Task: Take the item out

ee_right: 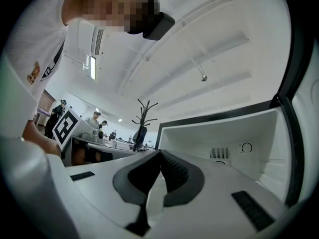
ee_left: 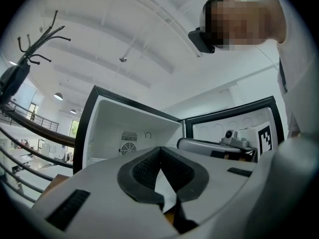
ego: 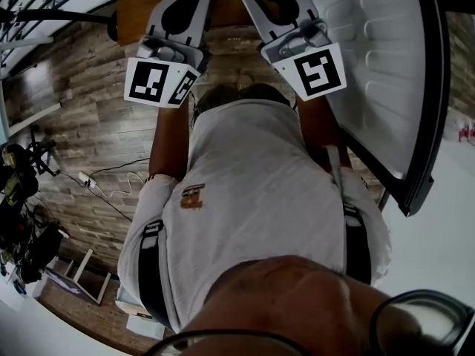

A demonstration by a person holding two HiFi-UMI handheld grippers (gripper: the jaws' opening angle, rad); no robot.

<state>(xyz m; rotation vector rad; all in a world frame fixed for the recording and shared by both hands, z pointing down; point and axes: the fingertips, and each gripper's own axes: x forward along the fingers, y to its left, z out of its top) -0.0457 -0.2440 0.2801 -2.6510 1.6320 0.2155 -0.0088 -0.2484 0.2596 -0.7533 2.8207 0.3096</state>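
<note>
Left gripper (ee_left: 160, 149) and right gripper (ee_right: 160, 153) both have jaws pressed together, empty. Ahead of them gapes a white-lined, black-framed fridge compartment (ee_left: 124, 128); no item shows inside. Reaching in closed would likely shove it, not grasp.

The floor (ego: 82, 110) was laid in grey-brown wood planks, and a white power strip (ego: 87, 182) lay on it toward the left edge of the head view. Overhead, a white ceiling (ee_right: 214, 44) carried long beams and a bright strip light (ee_right: 92, 67). A black coat stand (ee_right: 141, 117) rose far off, beside desks (ee_right: 99, 144) where several people (ee_right: 94, 117) stood. A dark railing (ee_left: 30, 128) ran in front of a daylit window (ee_left: 76, 128).
</note>
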